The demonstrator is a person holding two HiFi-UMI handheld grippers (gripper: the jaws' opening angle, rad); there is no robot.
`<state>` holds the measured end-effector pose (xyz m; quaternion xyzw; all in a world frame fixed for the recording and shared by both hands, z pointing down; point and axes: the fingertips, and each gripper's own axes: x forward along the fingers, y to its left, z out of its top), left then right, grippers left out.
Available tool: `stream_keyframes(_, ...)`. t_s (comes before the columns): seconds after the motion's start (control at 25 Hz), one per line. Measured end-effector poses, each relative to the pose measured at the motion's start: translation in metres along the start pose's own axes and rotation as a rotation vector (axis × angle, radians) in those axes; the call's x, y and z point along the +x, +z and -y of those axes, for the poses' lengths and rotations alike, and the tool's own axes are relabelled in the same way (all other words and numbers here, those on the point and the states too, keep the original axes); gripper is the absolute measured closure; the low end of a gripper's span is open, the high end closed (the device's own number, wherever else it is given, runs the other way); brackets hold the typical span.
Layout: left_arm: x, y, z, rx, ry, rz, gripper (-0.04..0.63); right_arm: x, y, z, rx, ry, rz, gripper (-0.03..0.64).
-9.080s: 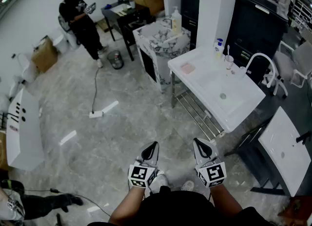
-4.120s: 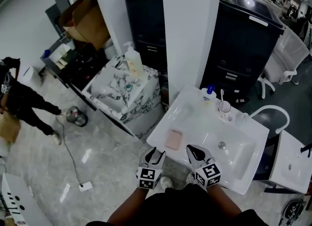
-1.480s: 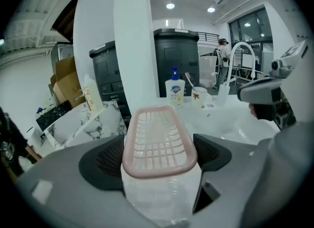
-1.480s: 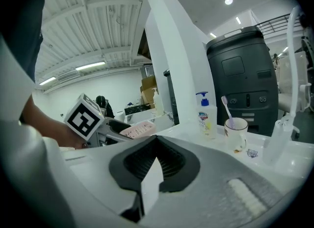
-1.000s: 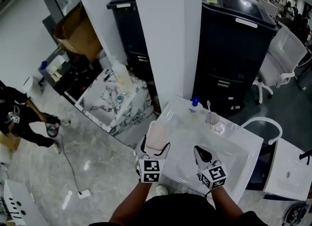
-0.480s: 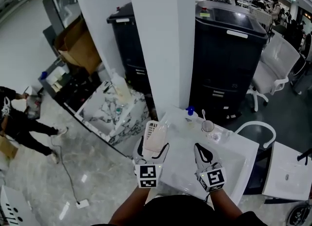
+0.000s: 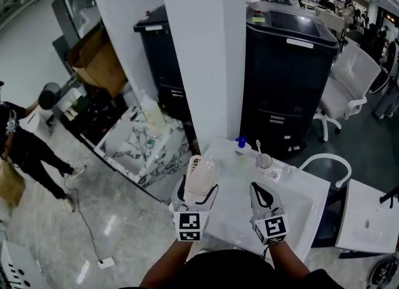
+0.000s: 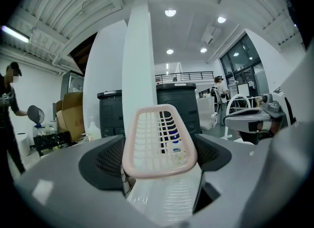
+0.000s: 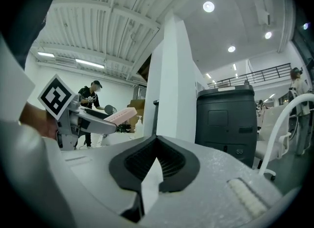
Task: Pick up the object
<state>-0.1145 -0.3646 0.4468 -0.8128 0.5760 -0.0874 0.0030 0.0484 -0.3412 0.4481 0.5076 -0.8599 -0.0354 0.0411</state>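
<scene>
A pink slotted soap tray [image 7: 201, 177] is clamped between the jaws of my left gripper [image 7: 198, 189], lifted above the left end of the white sink [image 7: 298, 202]. In the left gripper view the tray [image 8: 159, 148] stands upright in my left gripper [image 8: 159, 175], with both pads pressed on its lower part. My right gripper [image 7: 258, 189] hovers over the sink basin, its jaws closed to a point with nothing between them. The right gripper view shows those jaws [image 9: 153, 165] meeting, and the held tray [image 9: 120, 115] off to the left.
On the sink's back edge stand a blue-capped bottle [image 7: 240, 145], a cup with a toothbrush [image 7: 265, 160] and a curved faucet [image 7: 324, 160]. A white pillar [image 7: 199, 51] and black cabinet [image 7: 287, 76] rise behind. A marble-patterned basin [image 7: 146, 141] and a person [image 7: 25, 138] are at left.
I came from the open floor up to the sink; the pink tray left the sink's counter and now sits lifted in my left gripper. Over the last second it rose slightly.
</scene>
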Motion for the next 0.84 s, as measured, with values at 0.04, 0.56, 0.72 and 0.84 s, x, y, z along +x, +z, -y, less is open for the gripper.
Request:
stream_keyframes(0.04, 0.0, -0.001, 0.0, -0.002, 0.0, -0.002, 0.133, 0.0, 0.001, 0.001, 0.002, -0.003, 0.002, 0.615)
stream_keyframes(0.56, -0.006, -0.008, -0.006, 0.0, 0.022, -0.026, 0.133, 0.002, 0.001, 0.002, -0.013, -0.023, -0.002, 0.615)
stream_keyframes(0.72, -0.009, -0.01, -0.007, 0.0, 0.029, -0.032, 0.133, 0.001, 0.002, 0.001, -0.012, -0.024, 0.002, 0.615)
stream_keyframes(0.84, -0.01, -0.011, -0.008, 0.002, 0.038, -0.034, 0.133, 0.0, 0.002, 0.002, -0.014, -0.025, 0.004, 0.615)
